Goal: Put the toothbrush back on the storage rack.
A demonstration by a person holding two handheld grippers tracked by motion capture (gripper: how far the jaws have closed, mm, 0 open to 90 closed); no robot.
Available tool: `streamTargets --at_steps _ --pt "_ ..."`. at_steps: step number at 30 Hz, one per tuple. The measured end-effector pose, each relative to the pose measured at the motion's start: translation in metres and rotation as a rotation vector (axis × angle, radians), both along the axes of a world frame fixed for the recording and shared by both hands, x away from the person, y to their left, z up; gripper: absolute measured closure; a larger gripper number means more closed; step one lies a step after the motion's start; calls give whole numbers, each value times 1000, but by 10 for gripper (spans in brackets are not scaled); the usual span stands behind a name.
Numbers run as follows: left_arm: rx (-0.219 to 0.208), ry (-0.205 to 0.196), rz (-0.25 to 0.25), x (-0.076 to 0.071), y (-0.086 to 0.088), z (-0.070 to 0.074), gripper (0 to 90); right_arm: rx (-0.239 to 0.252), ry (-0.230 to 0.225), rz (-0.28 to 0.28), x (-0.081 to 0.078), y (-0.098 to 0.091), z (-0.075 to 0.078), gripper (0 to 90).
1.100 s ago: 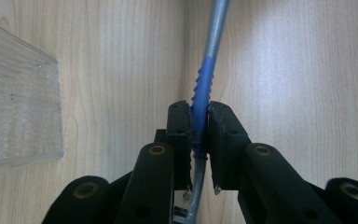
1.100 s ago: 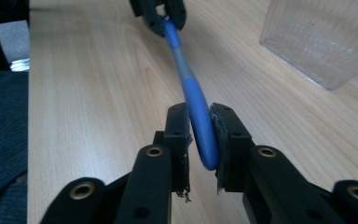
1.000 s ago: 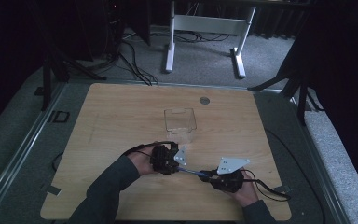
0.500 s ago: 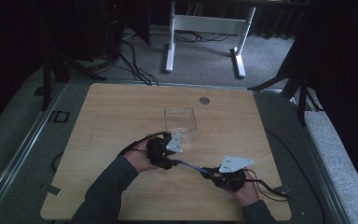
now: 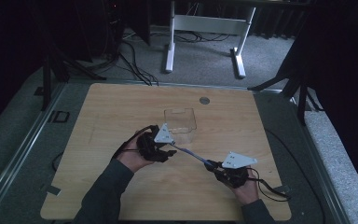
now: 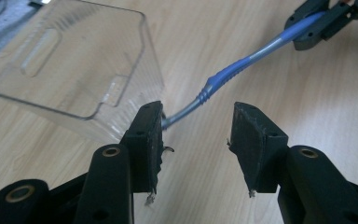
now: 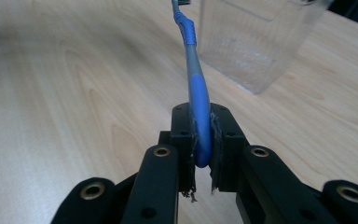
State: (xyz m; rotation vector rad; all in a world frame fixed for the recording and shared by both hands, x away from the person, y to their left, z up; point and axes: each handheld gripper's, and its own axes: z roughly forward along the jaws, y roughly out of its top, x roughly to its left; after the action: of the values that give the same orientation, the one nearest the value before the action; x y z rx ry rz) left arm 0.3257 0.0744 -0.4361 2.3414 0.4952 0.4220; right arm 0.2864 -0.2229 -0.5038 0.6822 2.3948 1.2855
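- Wooden table top (image 5: 121, 112), pale grain, rounded corners, set on a grey framed base
- Small round grey disc (image 5: 204, 100), lying near the far edge of the table top
- White stand (image 5: 205, 23) with two feet, placed on the grey carpet beyond the table
- Black cables (image 5: 130, 56), spread over the carpet at far left
- Dark tripod legs (image 5: 303, 93), seen at the table's right

Both forearms are reaching in over the table (image 5: 121, 112).
Left gripper (image 6: 196, 135) is standing apart, jaws just opening; right gripper (image 7: 201, 154) is clamping tight.
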Motion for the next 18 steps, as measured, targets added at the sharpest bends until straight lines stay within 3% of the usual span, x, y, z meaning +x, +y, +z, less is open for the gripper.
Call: streamTargets --at_steps 1,10,18 --pt "-21 0 22 1 2 1 535 6 -10 -20 0 -1 1 815" --pt "-79 11 95 7 6 2 535 30 -44 -79 7 -7 9 815" --pt "-90 46 131 13 7 -5 534 59 -65 -106 11 -12 15 814"
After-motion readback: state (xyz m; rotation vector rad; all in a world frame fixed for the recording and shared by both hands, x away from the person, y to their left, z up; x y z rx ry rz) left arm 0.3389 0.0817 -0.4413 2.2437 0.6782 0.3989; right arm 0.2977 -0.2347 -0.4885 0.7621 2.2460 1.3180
